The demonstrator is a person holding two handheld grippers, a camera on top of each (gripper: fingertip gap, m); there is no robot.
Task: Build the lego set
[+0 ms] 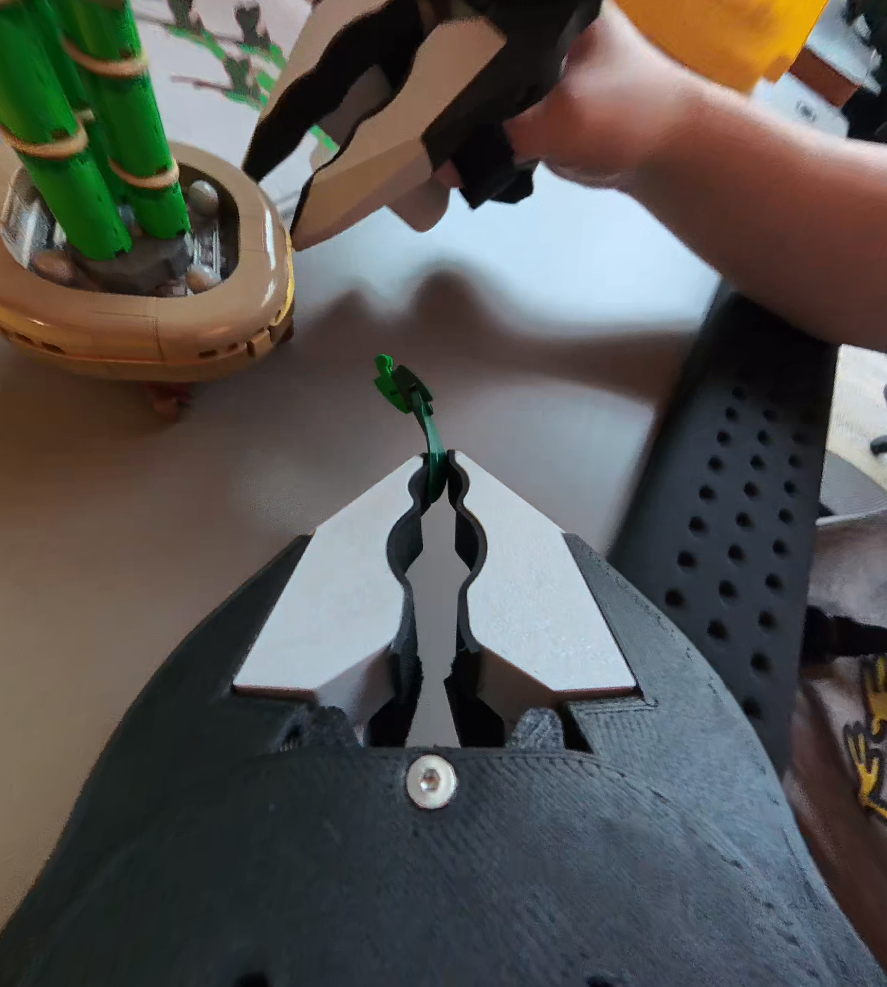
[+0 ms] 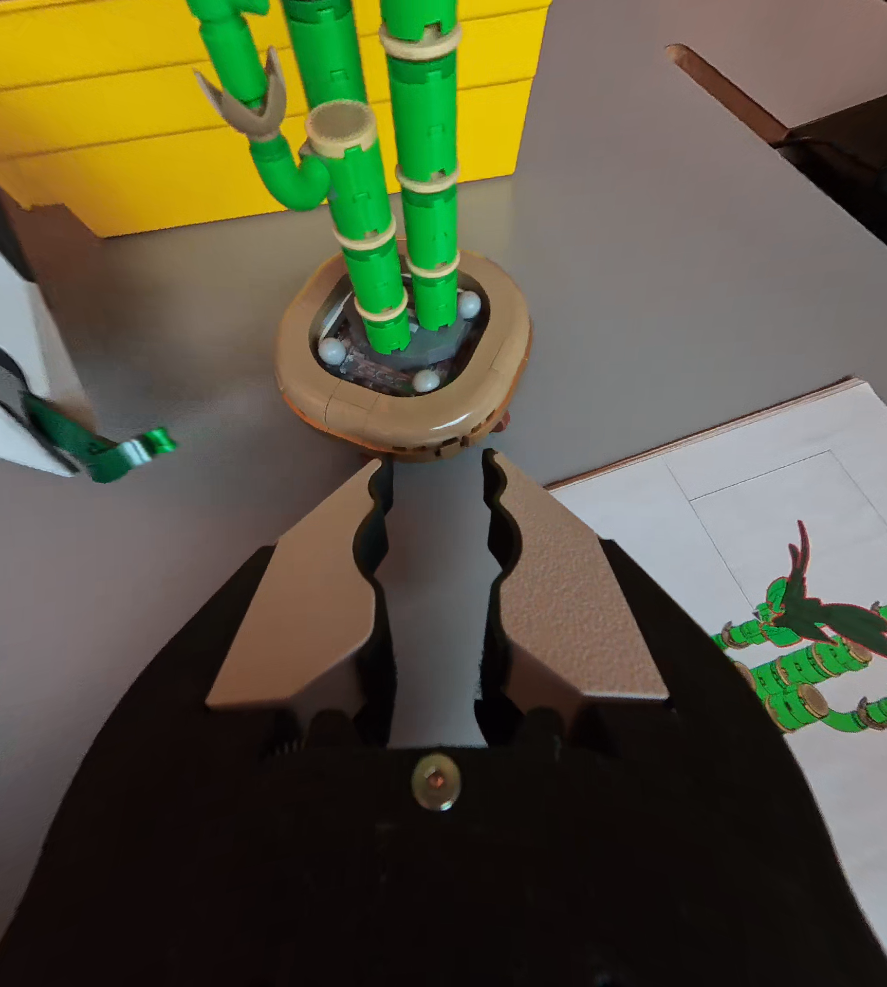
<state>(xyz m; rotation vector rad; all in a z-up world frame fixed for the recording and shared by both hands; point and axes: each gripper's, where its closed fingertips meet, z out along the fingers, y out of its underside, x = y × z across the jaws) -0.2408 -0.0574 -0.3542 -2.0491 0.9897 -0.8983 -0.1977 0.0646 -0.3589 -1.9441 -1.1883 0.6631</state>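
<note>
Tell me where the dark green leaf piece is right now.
The dark green leaf piece is pinched at the tips of the left gripper, held above the table in front of the tan pot. In the right wrist view it shows at far left.

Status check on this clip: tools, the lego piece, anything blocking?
Left tool shut on dark green leaf piece. Right tool open, empty, by tan pot. Bamboo stalks standing. Nothing blocking.
</note>
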